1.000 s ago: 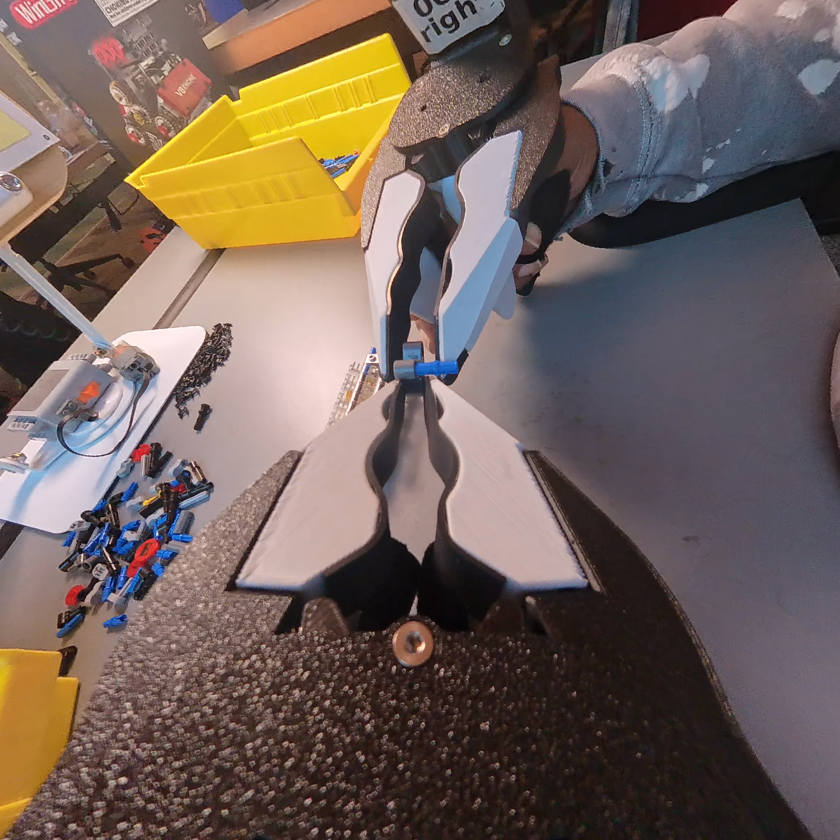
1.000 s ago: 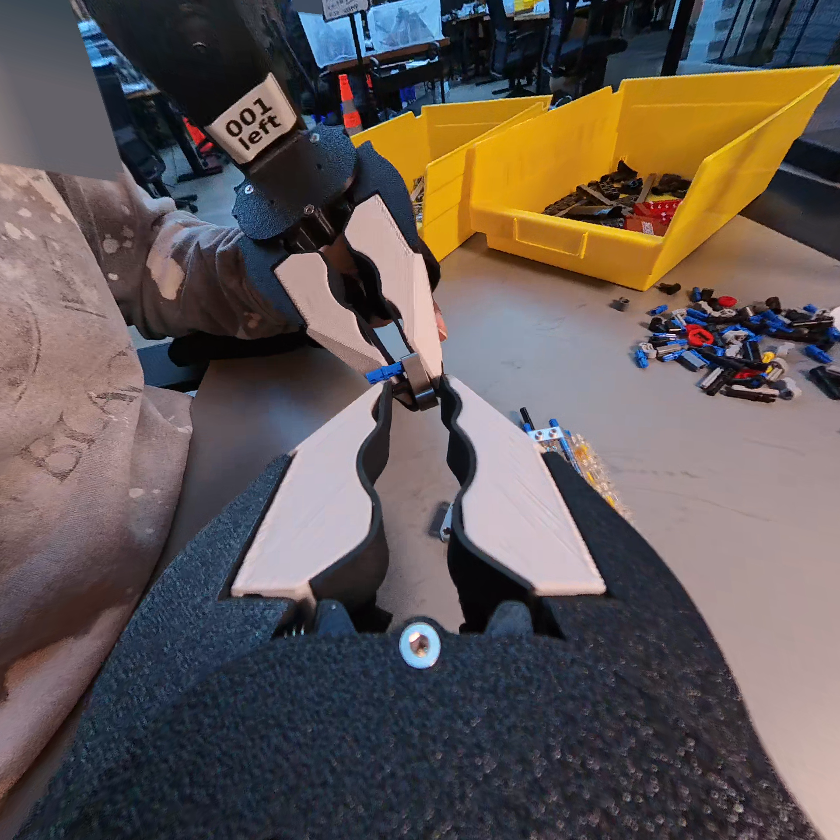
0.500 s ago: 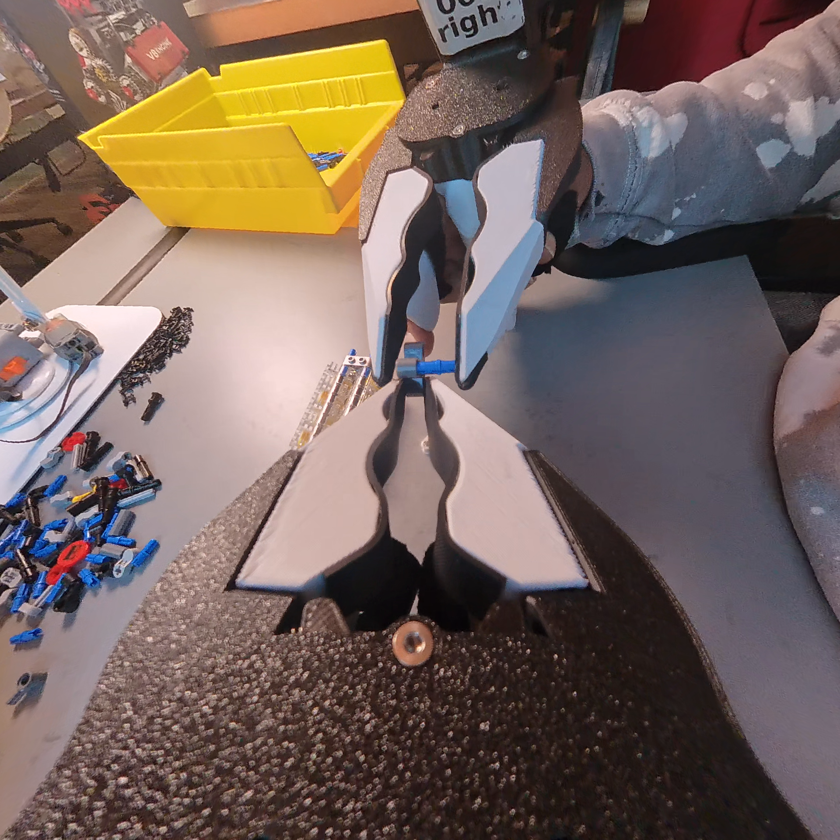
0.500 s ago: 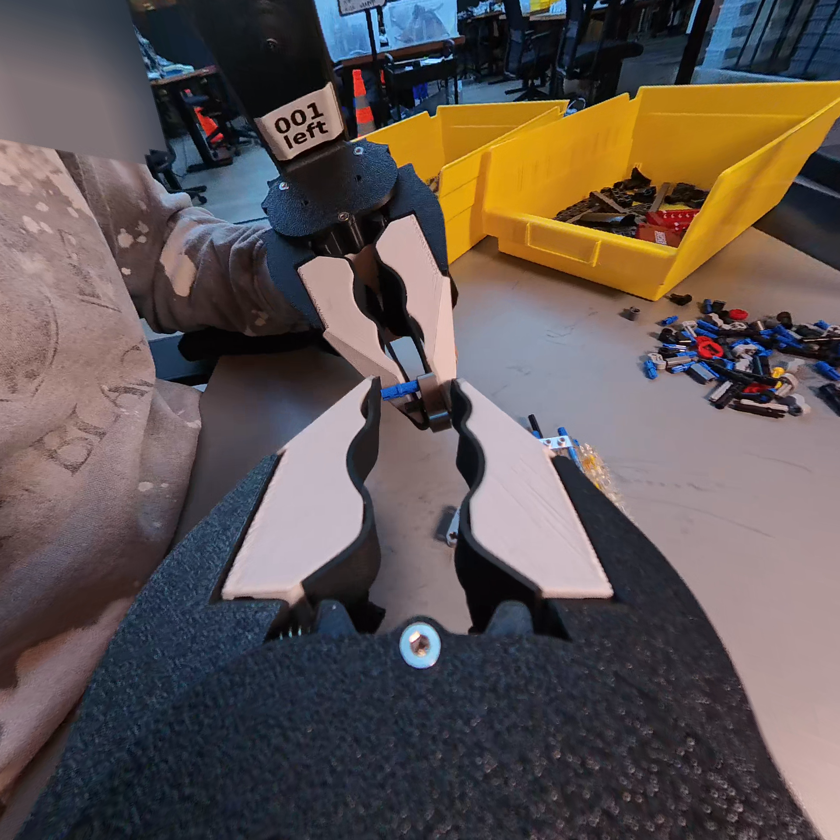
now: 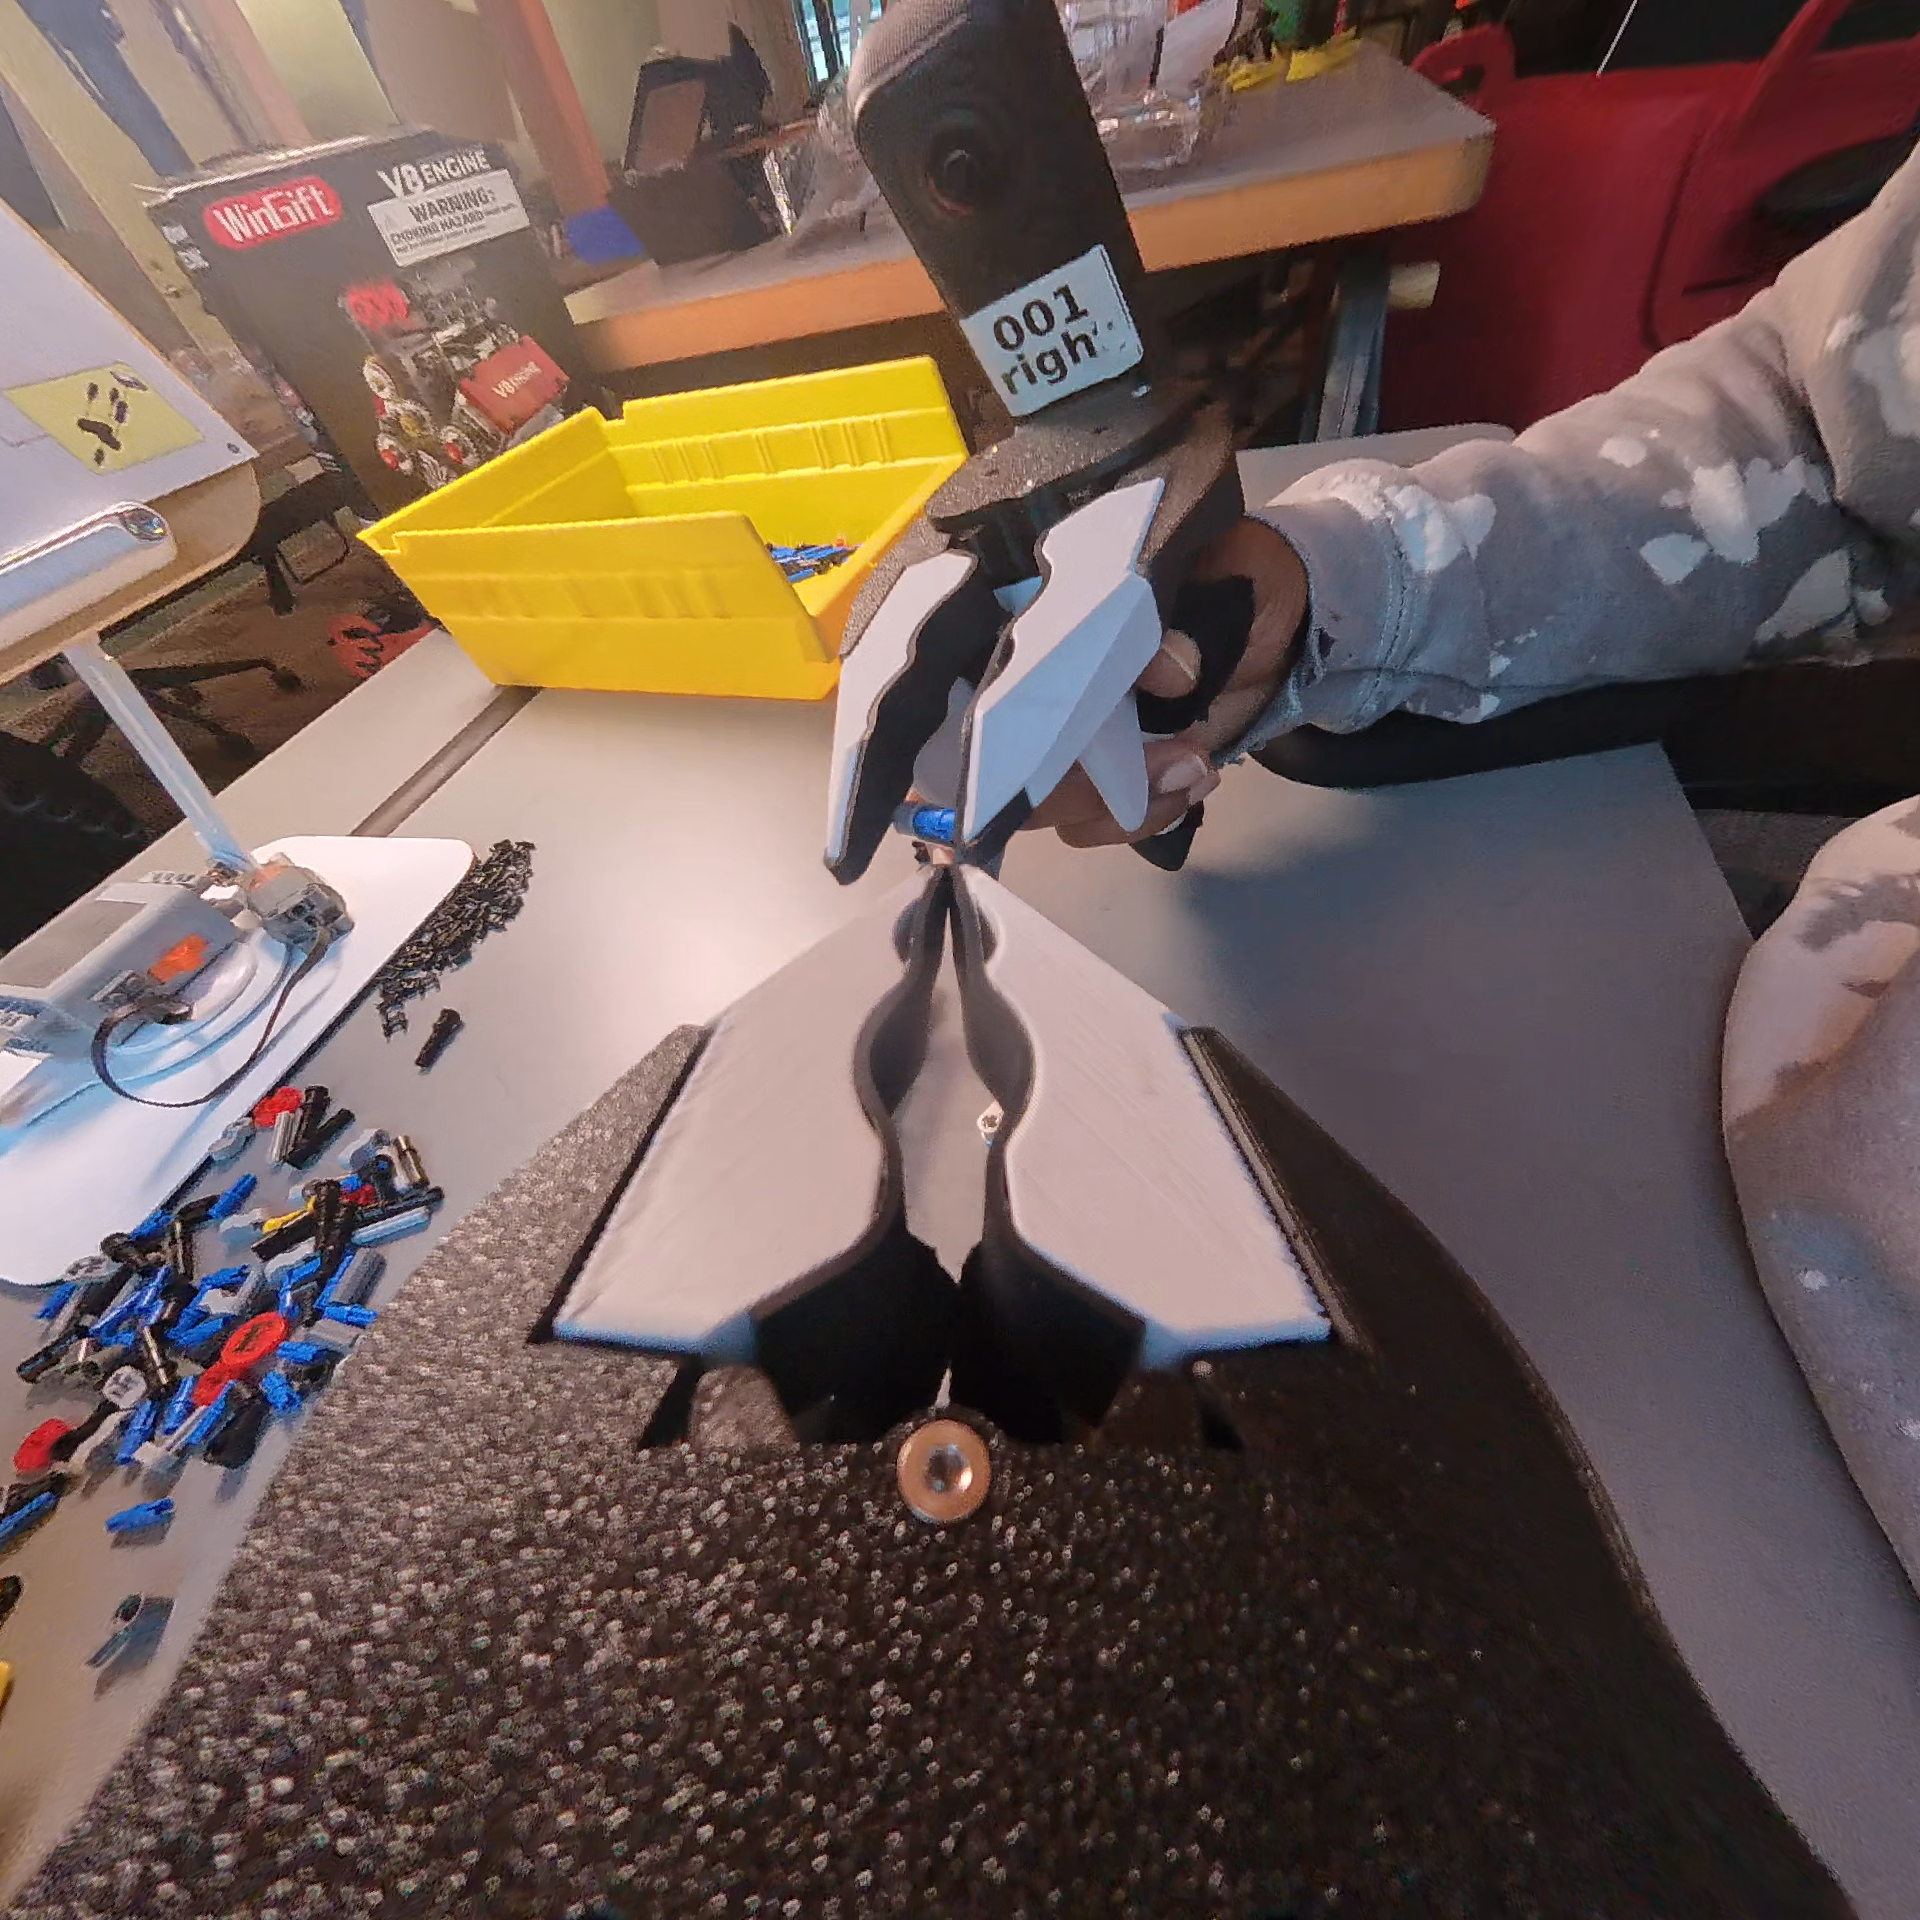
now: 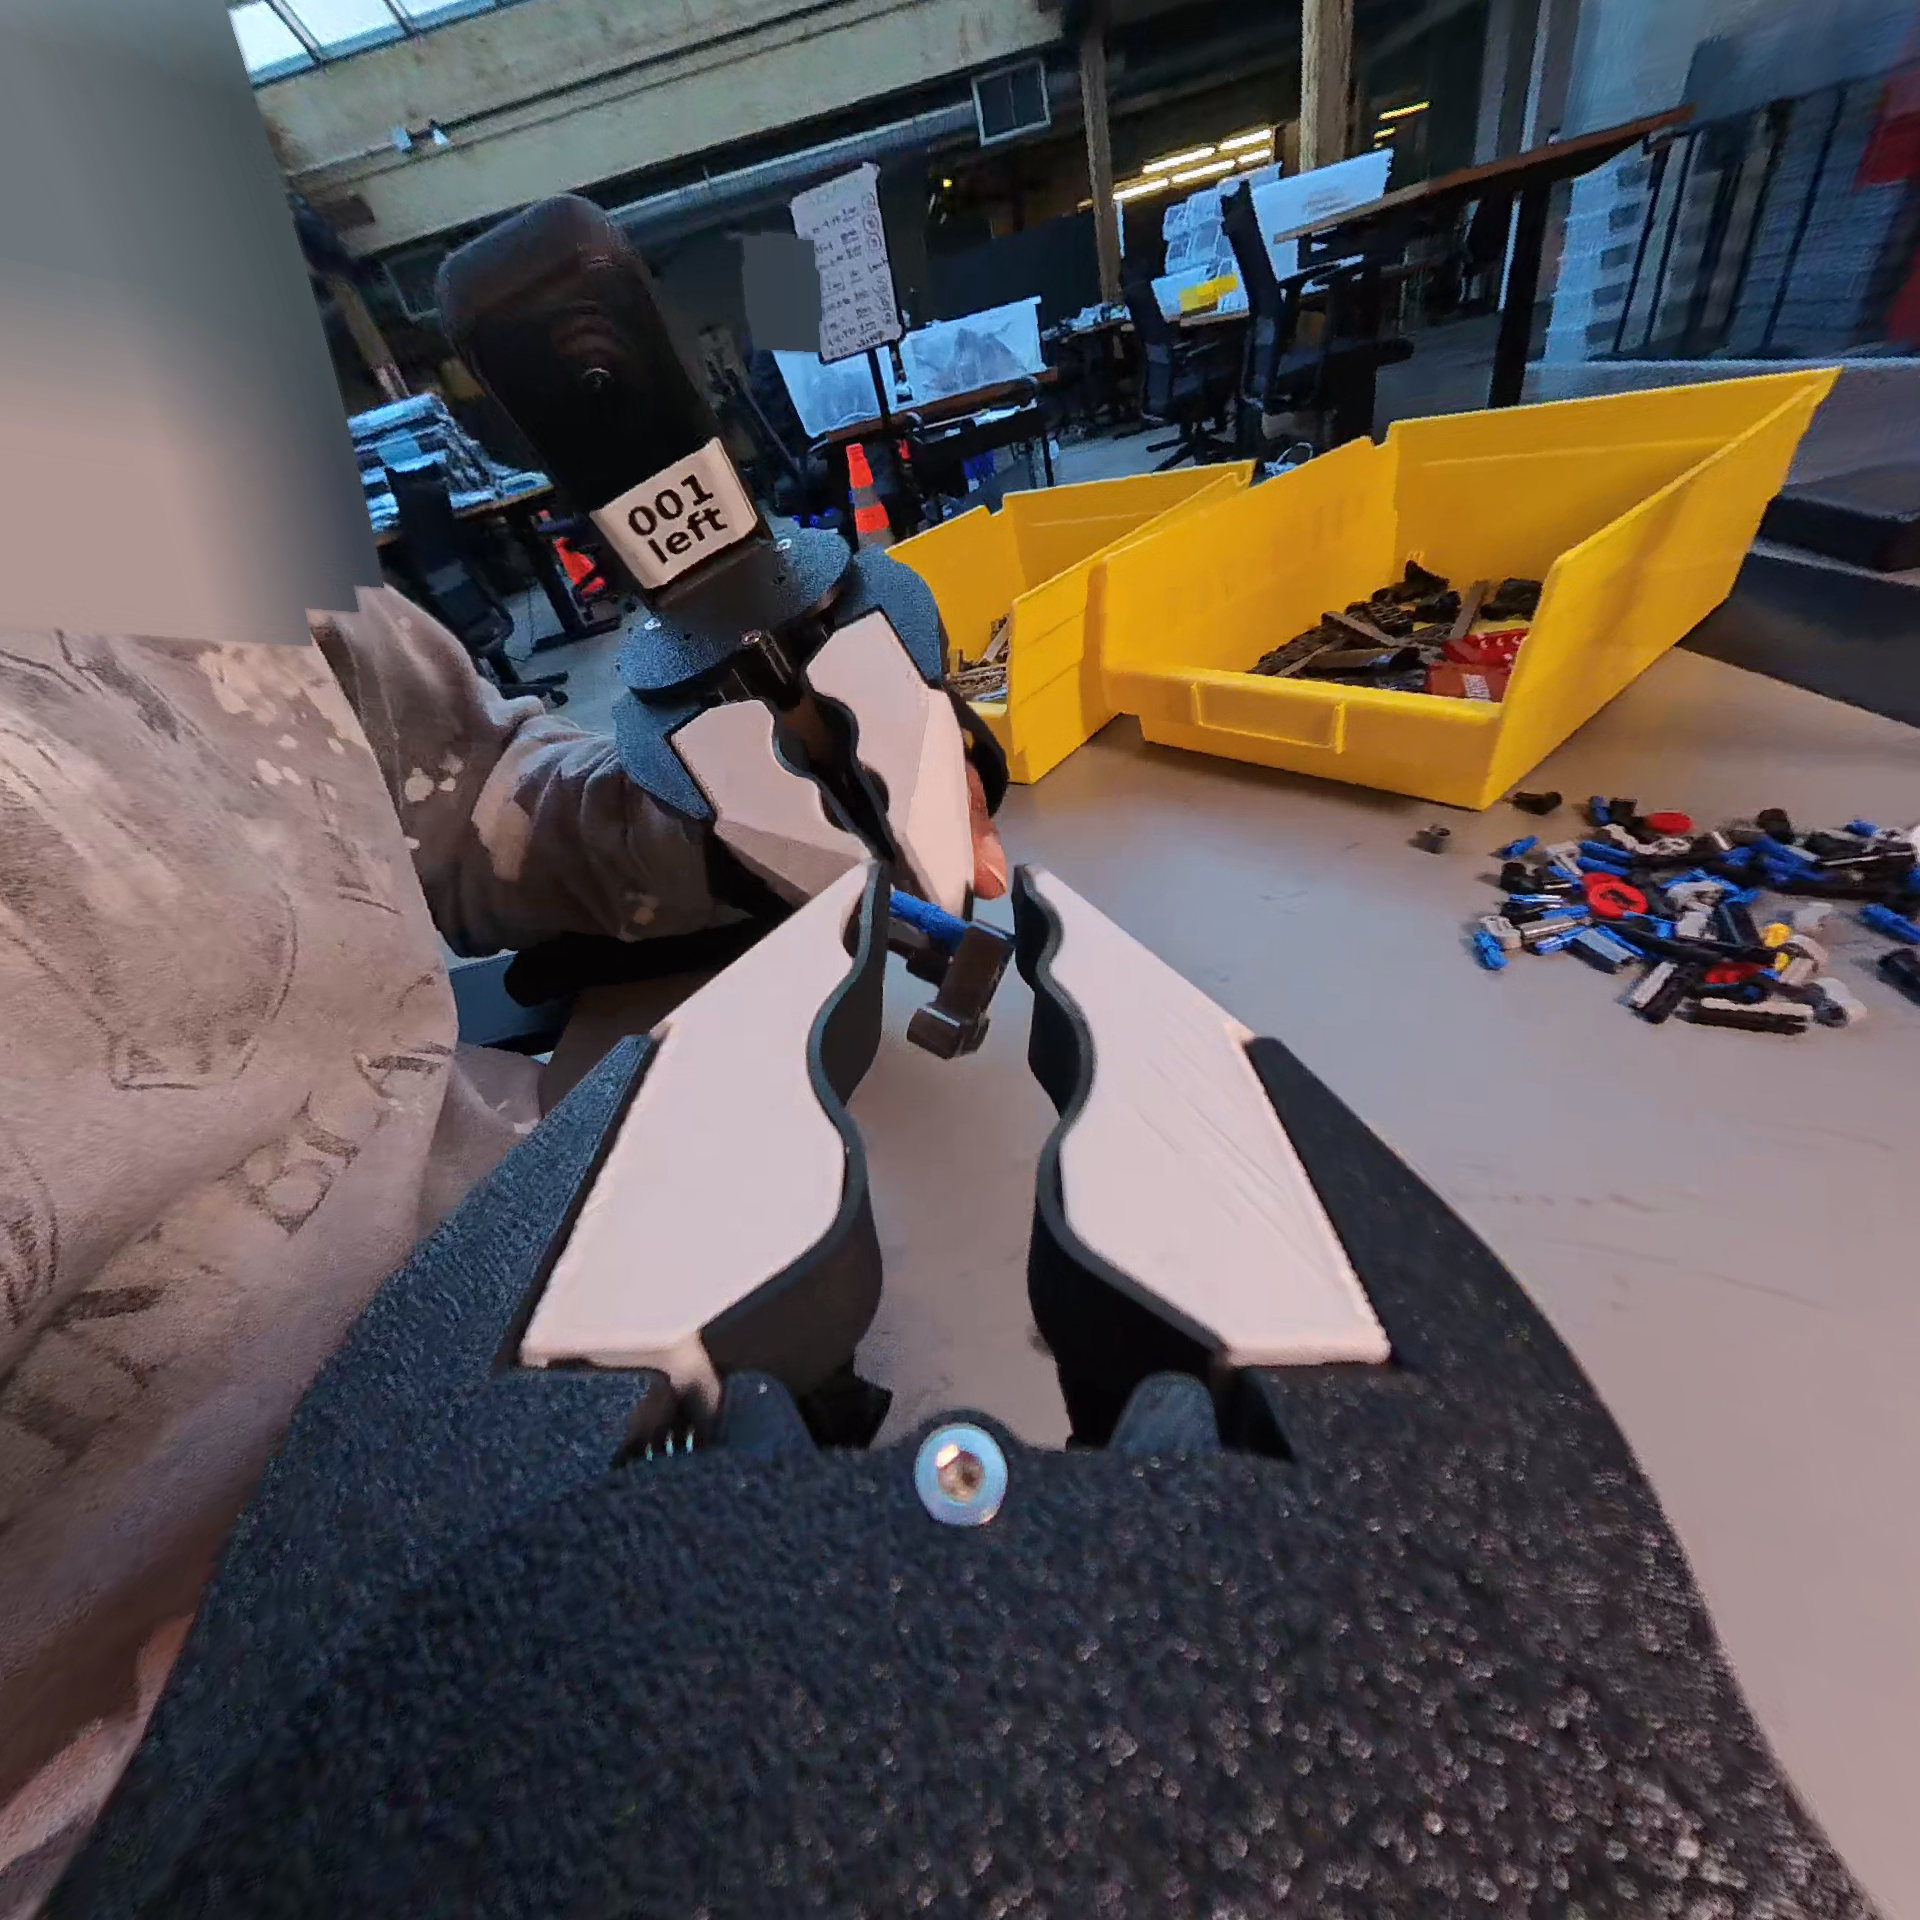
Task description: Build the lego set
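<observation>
The left gripper has its white, wavy-edged fingers pinched nearly together at the tips, clamped on a small dark grey plastic connector that carries a ribbed blue pin. The right gripper stands with its fingers apart, the blue pin and connector lying in the gap between its tips; whether either tip touches the piece cannot be told. Both grippers have black, pebbled housings and smooth white finger plates with black rubbery inner edges. They meet above the smooth grey bench, near its middle. A loose pile of small blue, black, red and grey plastic pieces lies toward one side edge of the bench, beside a white base plate bearing a grey battery box with a black cable. Yellow ribbed plastic bins sit at the far edge, one holding dark beams. A mottled grey sleeve reaches to the right gripper.
</observation>
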The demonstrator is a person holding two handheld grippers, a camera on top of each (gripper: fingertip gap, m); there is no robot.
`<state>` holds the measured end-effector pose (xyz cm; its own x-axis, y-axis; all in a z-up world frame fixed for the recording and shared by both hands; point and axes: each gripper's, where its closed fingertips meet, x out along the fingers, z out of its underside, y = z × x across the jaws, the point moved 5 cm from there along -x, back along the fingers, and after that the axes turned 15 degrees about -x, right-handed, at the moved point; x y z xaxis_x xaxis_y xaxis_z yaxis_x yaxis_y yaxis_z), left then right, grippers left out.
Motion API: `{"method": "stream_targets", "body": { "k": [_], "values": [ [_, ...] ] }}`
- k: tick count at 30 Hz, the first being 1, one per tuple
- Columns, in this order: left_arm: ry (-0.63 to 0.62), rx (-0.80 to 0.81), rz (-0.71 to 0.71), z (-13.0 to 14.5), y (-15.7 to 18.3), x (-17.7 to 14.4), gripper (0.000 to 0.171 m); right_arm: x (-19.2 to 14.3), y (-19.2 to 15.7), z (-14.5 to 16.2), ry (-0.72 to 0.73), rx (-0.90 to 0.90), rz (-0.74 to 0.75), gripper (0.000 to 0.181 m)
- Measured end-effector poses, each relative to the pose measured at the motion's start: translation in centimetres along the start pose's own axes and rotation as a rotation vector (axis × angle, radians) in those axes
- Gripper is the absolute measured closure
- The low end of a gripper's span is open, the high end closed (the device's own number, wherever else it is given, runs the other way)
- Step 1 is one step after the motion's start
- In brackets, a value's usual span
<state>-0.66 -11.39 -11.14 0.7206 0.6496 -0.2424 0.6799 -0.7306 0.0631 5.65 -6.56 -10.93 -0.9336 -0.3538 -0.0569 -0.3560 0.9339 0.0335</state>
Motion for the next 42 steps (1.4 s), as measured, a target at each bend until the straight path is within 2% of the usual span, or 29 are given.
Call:
{"method": "stream_targets", "body": {
  "k": [3,5,7,11,16,21,29,40,41,42],
  "values": [
    [0.038,-0.061,0.011,0.1,-0.7,-0.2,0.171,-0.1,0.3,-0.1,0.030,0.034,0.011,0.160],
    [0.046,-0.147,0.068,0.3,-0.8,-0.1,0.171,-0.2,0.3,-0.4,0.065,0.041,0.005,0.160],
    [0.078,-0.234,0.125,0.2,-1.0,-0.3,0.158,-0.5,0.2,-0.9,0.111,0.015,0.004,0.160],
    [0.109,-0.358,0.252,-0.1,-0.7,-0.3,0.152,-0.5,-0.8,-1.6,0.153,-0.087,-0.023,0.160],
    [0.120,-0.331,0.344,-0.5,0.8,-0.2,0.156,0.0,-2.1,-1.6,0.162,-0.158,-0.067,0.160],
    [0.140,-0.369,0.405,-0.7,1.4,-0.1,0.168,0.1,-2.7,-1.9,0.186,-0.172,-0.097,0.160],
    [0.174,-0.514,0.510,-0.8,1.6,0.3,0.154,0.2,-2.9,-2.4,0.238,-0.161,-0.103,0.161],
    [0.236,-0.616,0.640,-1.4,2.5,0.9,0.157,0.6,-3.2,-2.8,0.303,-0.133,-0.104,0.162],
    [0.228,-0.606,0.619,-1.3,2.3,0.9,0.158,0.5,-3.1,-2.8,0.303,-0.133,-0.097,0.162],
    [0.225,-0.601,0.597,-1.3,2.0,0.9,0.159,0.3,-3.2,-2.9,0.309,-0.142,-0.106,0.175]
  ]
}}
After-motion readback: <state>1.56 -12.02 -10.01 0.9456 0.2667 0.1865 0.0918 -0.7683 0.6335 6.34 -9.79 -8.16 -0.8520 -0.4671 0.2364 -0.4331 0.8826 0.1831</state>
